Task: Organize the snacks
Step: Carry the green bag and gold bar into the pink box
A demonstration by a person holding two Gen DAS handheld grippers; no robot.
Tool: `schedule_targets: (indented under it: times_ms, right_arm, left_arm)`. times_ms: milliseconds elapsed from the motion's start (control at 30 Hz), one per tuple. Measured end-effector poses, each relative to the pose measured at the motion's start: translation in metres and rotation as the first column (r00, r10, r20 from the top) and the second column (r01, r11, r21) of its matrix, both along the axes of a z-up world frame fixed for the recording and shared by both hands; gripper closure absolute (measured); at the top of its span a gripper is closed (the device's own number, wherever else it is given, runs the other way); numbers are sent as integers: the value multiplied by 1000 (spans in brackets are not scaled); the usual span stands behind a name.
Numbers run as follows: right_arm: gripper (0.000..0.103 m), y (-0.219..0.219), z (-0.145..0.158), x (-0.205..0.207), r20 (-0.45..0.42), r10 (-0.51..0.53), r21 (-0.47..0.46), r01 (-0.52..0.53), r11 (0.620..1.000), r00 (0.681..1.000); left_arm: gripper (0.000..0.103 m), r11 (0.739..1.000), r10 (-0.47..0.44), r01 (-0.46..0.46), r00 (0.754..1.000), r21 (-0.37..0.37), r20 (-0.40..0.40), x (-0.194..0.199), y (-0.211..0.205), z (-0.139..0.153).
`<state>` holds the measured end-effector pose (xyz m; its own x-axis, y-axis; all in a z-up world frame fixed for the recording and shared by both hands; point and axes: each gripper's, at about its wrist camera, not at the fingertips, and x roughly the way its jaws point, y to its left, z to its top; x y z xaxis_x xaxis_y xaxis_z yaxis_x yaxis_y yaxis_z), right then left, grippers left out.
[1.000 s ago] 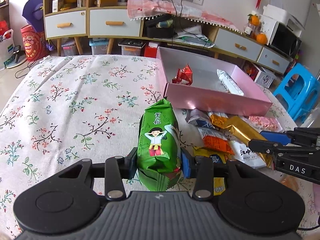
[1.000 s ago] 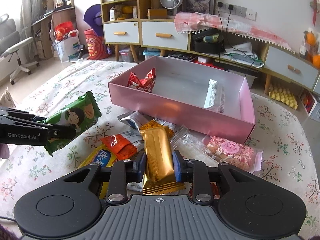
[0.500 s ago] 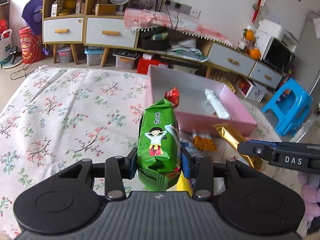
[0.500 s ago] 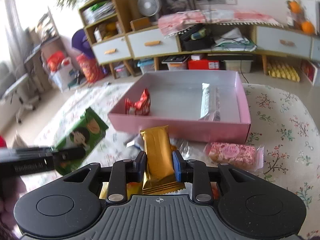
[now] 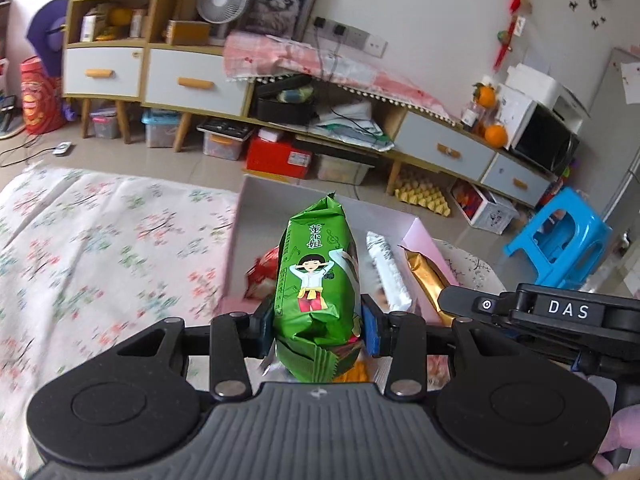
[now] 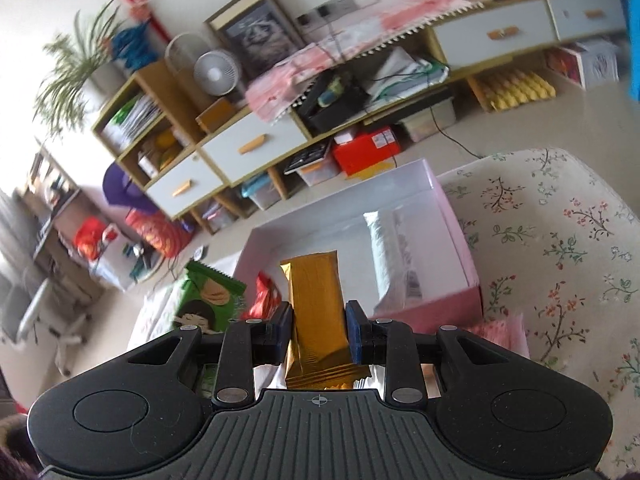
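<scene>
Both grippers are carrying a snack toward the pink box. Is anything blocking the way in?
Nothing visible does. The pink box is open-topped. A white packet and a red packet already lie inside, with bare floor between them for the gold bar and green packet.

An open box [image 6: 460, 236] sits on the table [image 6: 560, 240] ahead of you, with two packets inside: one [image 6: 394, 256] to the right, one [image 6: 266, 296] to the left. Your two held snacks [image 5: 316, 280] [image 6: 316, 304] hang side by side before its near wall.
</scene>
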<state>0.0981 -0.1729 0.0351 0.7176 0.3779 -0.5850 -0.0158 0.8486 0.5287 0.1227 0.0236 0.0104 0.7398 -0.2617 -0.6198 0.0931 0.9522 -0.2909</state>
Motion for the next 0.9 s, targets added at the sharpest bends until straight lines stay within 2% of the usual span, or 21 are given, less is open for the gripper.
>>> schedule_targets:
  times_ms: [200,400,633,900]
  right_arm:
    - [76,-18,-19,40,-57,-54,133,61,989,997]
    - [76,-21,-45,71,-123,-55,238,84,968,991]
    - [76,-12,-64,87,-147,-44,193,73,979,988]
    - [76,-14,-71,96,-131,-78,128,94,987,988]
  left_arm:
    - [64,999,-36,37,999,13,-39,35,-13,-14]
    - [64,996,-49,53,998,69,-48,57,-21,-28]
    - [65,992,-28,32,999,118,-34,73,-21,-35]
    - [65,981,-29,25,999,193,18,83,-25,-35]
